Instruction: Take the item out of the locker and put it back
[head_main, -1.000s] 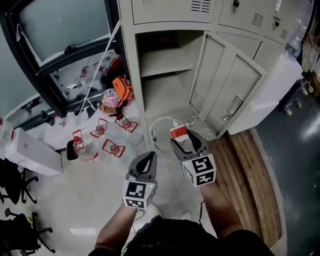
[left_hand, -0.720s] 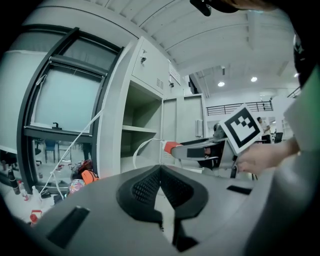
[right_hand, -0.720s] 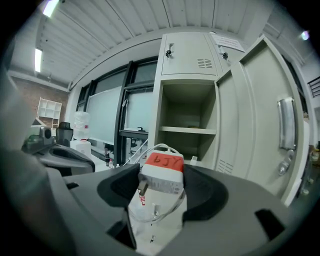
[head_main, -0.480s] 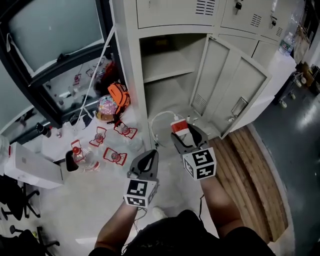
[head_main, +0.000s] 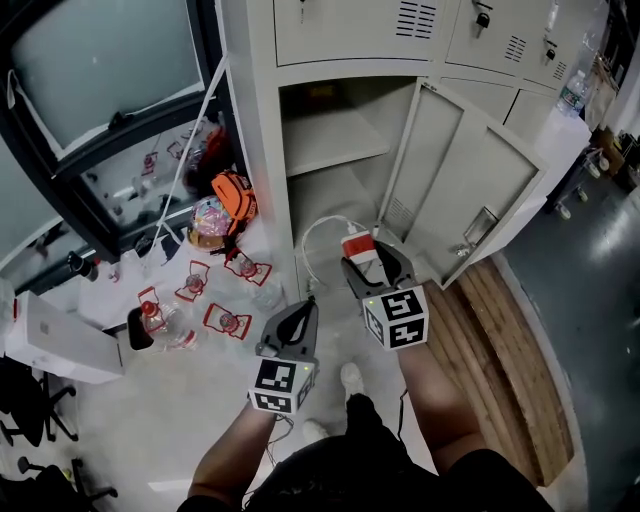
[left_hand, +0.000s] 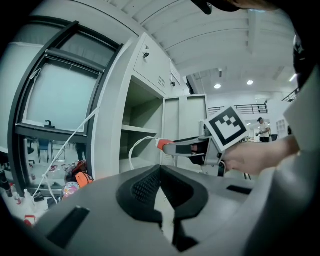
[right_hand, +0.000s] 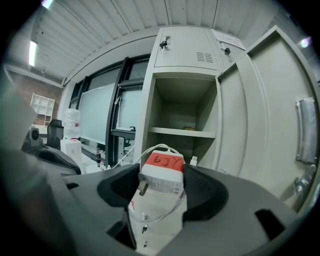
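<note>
The white charger (right_hand: 159, 192) is clamped between the jaws of the right gripper (head_main: 374, 265), its long axis along the jaws and its red-labelled end pointing at the open locker (head_main: 258, 150), whose lower compartment lies just beyond, straight ahead. The left gripper (head_main: 291, 325), jaws together and empty, hangs nearer and to the left, so the right hand is the closer one

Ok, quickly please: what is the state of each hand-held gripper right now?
Left hand-held gripper: closed, holding nothing.
Right hand-held gripper: closed on the white charger.
</note>
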